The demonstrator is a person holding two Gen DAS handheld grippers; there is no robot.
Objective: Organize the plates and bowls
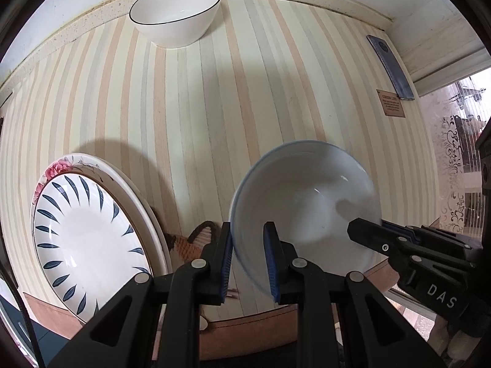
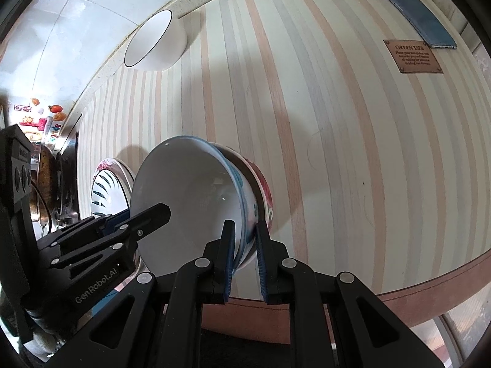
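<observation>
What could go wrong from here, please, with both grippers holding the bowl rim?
1. Both the left gripper and right gripper pinch only the thin rim of the blue-rimmed white bowl; it could slip.
2. It sits nested in a red-patterned bowl, which could shift or knock against it.

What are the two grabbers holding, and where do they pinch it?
Both hold the blue-rimmed bowl by its rim: the left gripper on one side, the right gripper on the other. It sits nested in a flowered bowl.
</observation>
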